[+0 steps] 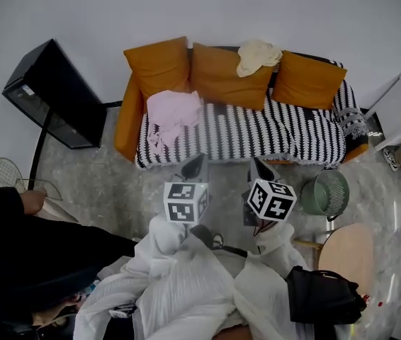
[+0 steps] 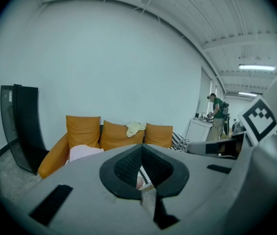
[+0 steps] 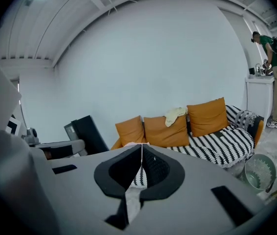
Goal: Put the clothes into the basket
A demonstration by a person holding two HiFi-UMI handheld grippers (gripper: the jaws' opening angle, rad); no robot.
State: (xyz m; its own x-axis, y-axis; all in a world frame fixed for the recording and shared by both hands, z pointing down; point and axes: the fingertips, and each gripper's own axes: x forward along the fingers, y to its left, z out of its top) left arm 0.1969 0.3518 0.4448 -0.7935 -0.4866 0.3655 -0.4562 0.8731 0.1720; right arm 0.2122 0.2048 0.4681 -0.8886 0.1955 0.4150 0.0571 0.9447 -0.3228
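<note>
Pink clothing (image 1: 173, 112) lies on the striped sofa (image 1: 257, 134) at upper centre, cream clothing (image 1: 257, 54) on its cushions (image 1: 218, 76), green basket (image 1: 324, 192) centre-right; left gripper (image 1: 195, 166) and right gripper (image 1: 260, 168) have jaws together, empty.

Pink garment (image 1: 173, 112), cream garment (image 1: 257, 54), green basket (image 1: 325, 192)

Bright, even indoor light with soft shadows — a ceiling lamp (image 2: 256, 67) glares at two o'clock — edges fisheye-bent and dark-vignetted.
</note>
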